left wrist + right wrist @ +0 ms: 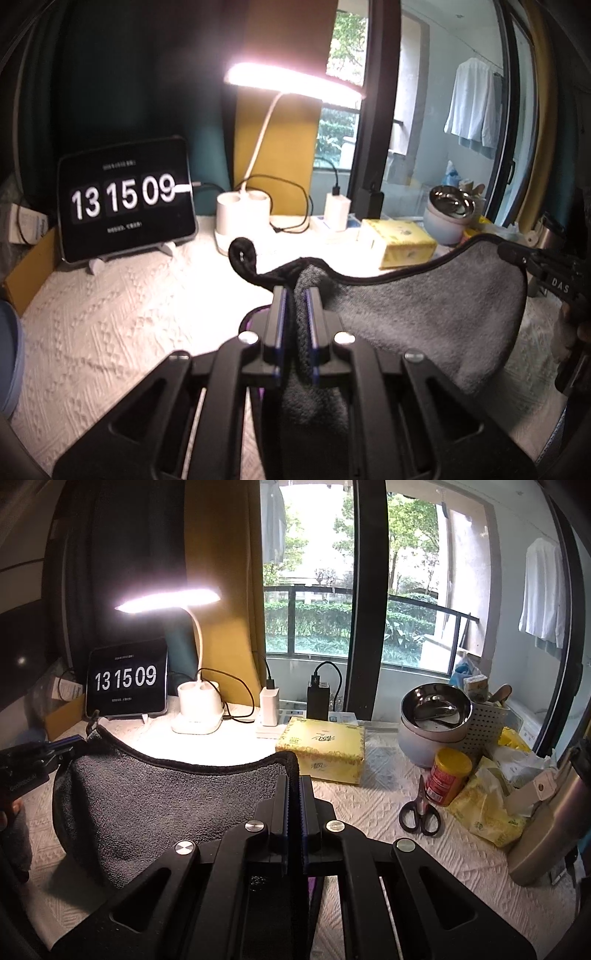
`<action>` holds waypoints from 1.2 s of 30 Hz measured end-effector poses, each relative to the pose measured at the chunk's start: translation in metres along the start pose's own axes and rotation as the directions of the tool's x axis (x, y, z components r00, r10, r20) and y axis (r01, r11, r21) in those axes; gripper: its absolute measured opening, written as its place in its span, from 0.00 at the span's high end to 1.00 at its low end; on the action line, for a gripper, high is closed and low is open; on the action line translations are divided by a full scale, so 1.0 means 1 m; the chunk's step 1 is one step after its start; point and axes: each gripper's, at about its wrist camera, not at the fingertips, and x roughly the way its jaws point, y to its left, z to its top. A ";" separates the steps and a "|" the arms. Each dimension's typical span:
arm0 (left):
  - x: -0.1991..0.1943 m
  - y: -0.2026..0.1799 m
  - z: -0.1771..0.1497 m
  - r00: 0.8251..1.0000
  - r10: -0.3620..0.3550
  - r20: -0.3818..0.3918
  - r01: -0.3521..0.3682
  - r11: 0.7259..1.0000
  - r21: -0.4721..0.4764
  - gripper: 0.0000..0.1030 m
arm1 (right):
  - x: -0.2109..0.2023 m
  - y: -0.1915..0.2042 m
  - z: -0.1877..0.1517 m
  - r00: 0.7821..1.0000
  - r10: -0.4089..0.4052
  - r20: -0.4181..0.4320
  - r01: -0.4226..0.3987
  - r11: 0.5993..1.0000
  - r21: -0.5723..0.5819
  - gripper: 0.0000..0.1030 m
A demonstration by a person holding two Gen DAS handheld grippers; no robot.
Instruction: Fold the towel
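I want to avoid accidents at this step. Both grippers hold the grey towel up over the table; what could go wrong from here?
1. The left gripper pinches a bunched corner of the towel; the right gripper holds only its edge, which might slip out.
2. The hanging towel could sweep the tissue box or the scissors when it is laid down.
3. The lamp and its cables stand close behind and could be snagged.

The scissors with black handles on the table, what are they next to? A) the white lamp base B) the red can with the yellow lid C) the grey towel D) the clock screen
B: in the right wrist view the black-handled scissors lie right beside the red can with a yellow lid, far from the grey towel.
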 end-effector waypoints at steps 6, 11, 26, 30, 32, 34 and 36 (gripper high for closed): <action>0.025 0.006 0.002 0.999 0.011 -0.041 -0.011 1.000 0.007 0.90 | 0.026 -0.004 0.002 0.999 -0.017 -0.041 0.016 1.000 -0.007 0.95; 0.045 0.004 0.002 0.997 0.033 -0.074 -0.030 0.999 0.032 0.90 | 0.052 -0.007 -0.001 0.995 -0.028 -0.098 0.025 0.999 -0.029 0.95; 0.102 0.010 -0.004 0.972 0.089 -0.219 -0.081 0.996 0.049 0.87 | 0.110 -0.011 -0.014 0.973 -0.079 -0.215 0.068 0.996 -0.057 0.94; 0.109 0.013 -0.006 0.963 0.090 -0.253 -0.083 0.996 0.036 0.87 | 0.119 -0.013 -0.019 0.964 -0.089 -0.249 0.077 0.995 -0.057 0.94; 0.112 0.013 -0.006 0.959 0.091 -0.268 -0.084 0.996 0.037 0.87 | 0.122 -0.014 -0.021 0.960 -0.091 -0.263 0.080 0.995 -0.055 0.94; 0.118 0.015 -0.007 0.949 0.095 -0.299 -0.089 0.995 0.034 0.82 | 0.125 -0.016 -0.022 0.956 -0.097 -0.277 0.087 0.995 -0.049 0.94; 0.122 0.018 -0.008 0.944 0.093 -0.316 -0.090 0.996 0.022 0.79 | 0.126 -0.018 -0.022 0.954 -0.096 -0.286 0.088 0.995 -0.040 0.94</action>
